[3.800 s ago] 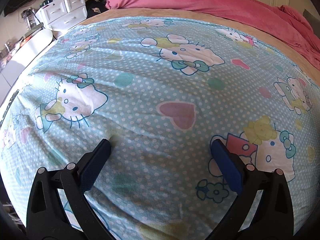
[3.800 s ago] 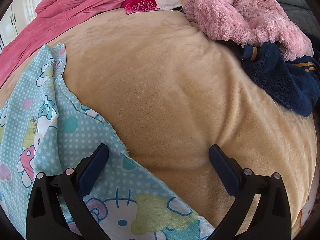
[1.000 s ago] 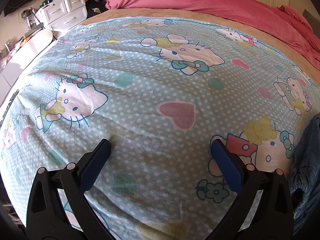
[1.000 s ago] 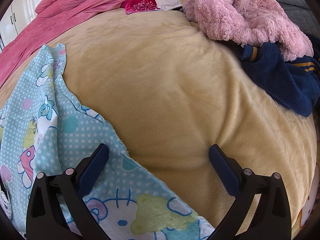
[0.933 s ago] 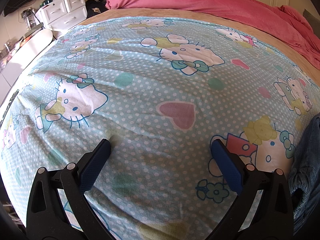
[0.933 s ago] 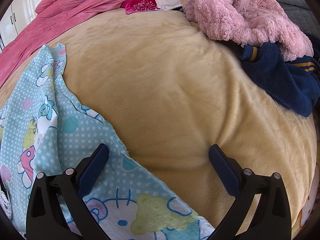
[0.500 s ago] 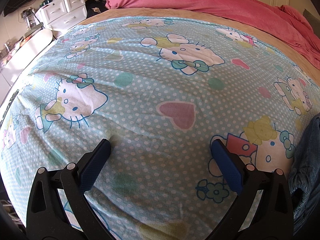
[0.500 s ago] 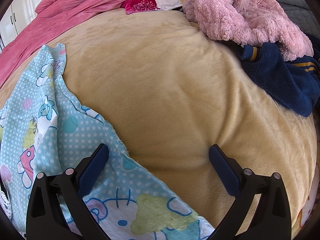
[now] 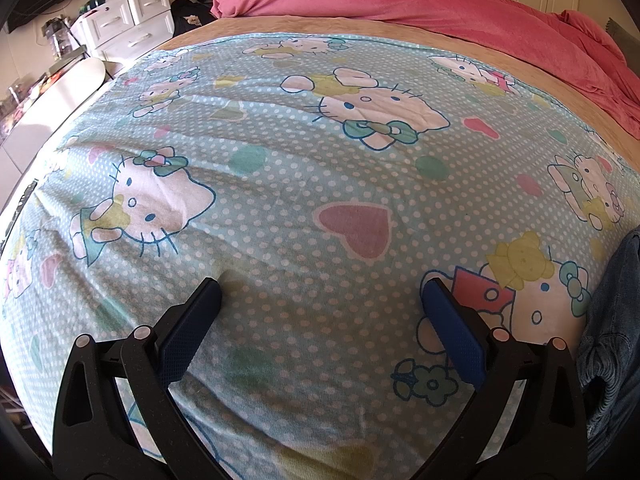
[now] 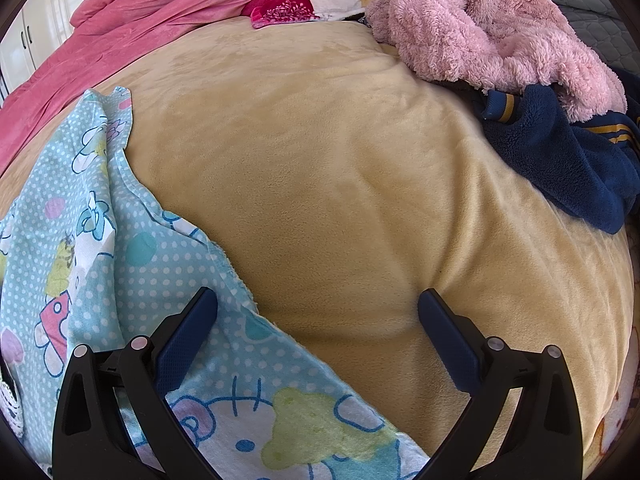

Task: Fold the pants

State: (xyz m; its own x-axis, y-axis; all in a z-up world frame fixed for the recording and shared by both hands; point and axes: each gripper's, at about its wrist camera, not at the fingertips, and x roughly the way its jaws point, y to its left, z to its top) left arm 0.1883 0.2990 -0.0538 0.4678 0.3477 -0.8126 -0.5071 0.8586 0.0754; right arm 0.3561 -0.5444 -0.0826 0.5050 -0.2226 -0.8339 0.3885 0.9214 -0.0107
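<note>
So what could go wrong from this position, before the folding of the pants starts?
1. The denim pants show only at the right edge of the left wrist view, bunched up; a blind grab may catch several layers.
2. Both the left gripper and the right gripper hang open over the loose cartoon-cat sheet, so a pinch could lift the sheet too.
3. The sheet's wrinkled edge may give an uneven folding surface.

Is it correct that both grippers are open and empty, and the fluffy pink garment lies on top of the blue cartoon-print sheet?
Not quite. In the right wrist view the fluffy pink garment lies on the tan blanket, partly over a navy garment, well apart from the cartoon-print sheet. The left gripper and right gripper are indeed open and empty.
</note>
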